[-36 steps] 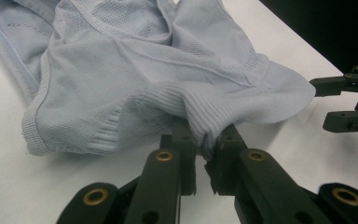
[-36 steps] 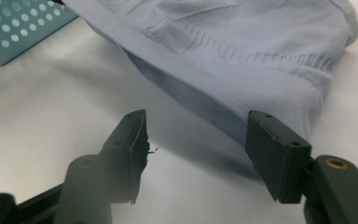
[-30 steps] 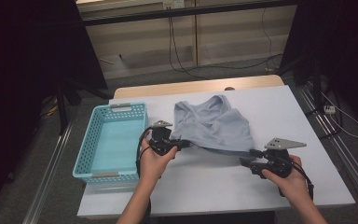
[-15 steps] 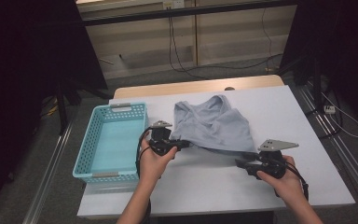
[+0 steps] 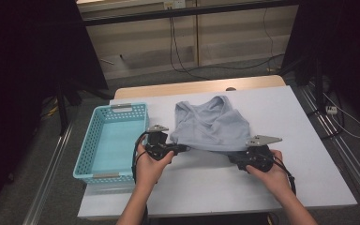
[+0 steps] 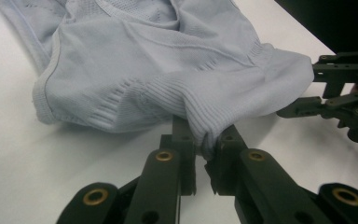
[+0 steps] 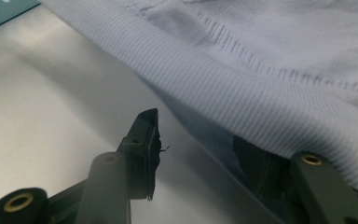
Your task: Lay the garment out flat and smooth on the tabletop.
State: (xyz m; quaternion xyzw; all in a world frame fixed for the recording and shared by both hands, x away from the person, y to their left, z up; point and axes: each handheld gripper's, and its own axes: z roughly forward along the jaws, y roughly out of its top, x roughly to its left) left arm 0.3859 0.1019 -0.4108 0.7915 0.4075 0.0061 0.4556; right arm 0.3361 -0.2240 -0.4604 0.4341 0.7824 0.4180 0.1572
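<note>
While the person's two hands rest at the near edge of the white table (image 5: 309, 140), the high view shows a pale grey top (image 5: 213, 124) spread flat in the middle of it, its straps pointing away and its hem toward the person. The left gripper (image 5: 185, 148) sits at the hem's left corner, the right gripper (image 5: 230, 158) at the hem's right corner. A light blue basket (image 5: 86, 150) stands just beside the top on the left side of the table.

From the left gripper view, the left gripper (image 6: 204, 154) is clamped on the top (image 6: 158, 70): its jaws stand almost together with a bunched fold of the ribbed hem pinched between them. The right gripper (image 6: 307, 91) shows farther off at the other hem corner.

Seen in the right gripper view, the right gripper (image 7: 200, 149) has its jaws apart, having just been opening a little. The ribbed hem of the top (image 7: 242, 88) drapes over one jaw, while the other jaw stands clear of the cloth above the bare table (image 7: 51, 102).
</note>
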